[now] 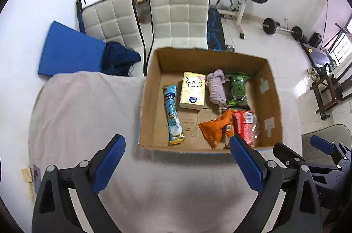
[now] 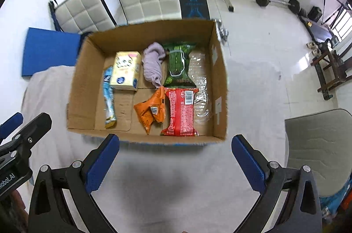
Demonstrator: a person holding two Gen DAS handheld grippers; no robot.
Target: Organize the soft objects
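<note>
Both claws hang spread and empty over the cloth-covered worktop [image 2: 154,167], the left claw [image 1: 176,158] and right claw [image 2: 175,152] just short of the cardboard box [image 2: 88,83]. Inside lie a blue sachet [image 2: 109,96], yellow tissue pack [image 2: 125,73], lilac cloth [image 2: 153,64], green packet [image 2: 178,63], orange packet [image 2: 147,110], red packet [image 2: 181,112] and a clear plastic bottle [image 2: 200,83] against the right wall.
</note>
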